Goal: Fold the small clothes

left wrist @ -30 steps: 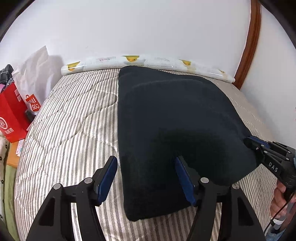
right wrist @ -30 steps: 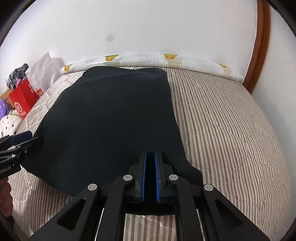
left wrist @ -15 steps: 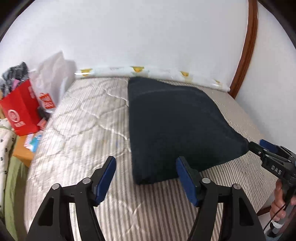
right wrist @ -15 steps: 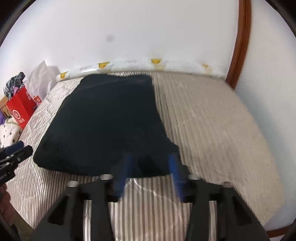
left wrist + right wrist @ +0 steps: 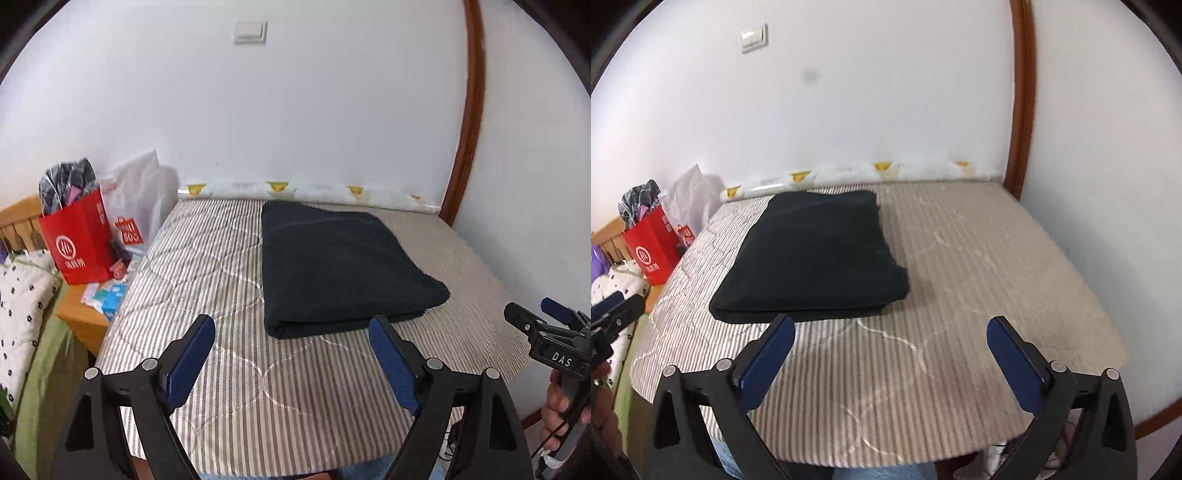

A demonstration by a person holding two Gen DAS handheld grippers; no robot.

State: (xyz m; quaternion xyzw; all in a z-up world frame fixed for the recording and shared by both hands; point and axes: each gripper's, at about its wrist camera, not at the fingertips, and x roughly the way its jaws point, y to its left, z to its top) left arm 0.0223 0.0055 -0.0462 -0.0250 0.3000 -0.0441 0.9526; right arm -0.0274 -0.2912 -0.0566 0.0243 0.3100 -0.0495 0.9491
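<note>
The dark garment point(image 5: 340, 266) lies folded into a thick rectangle on the striped mattress point(image 5: 207, 266), its far edge near the patterned roll point(image 5: 295, 190) at the wall. We judge it soft and rather heavy for cloth: the folded layers look plump and the near edge is rounded, so it will sag and slide apart if lifted by one corner only. The surface seems matte and not slippery, maybe fleece or knit, but the black colour hides the texture and we cannot be sure. For another fold, we would take it at the two near corners, where all layers meet, pinching through the full thickness.

Both grippers are free of the cloth. The jaws of the left gripper point(image 5: 291, 354) have just been opening and stand spread, with only bare mattress between them; the near left corner of the garment is just beyond and between the fingertips, not touching. The jaws of the right gripper point(image 5: 890, 350) have also just been opening and now stand very wide, empty; the garment is ahead and to the left of them, its near right corner just beyond the left finger.
</note>
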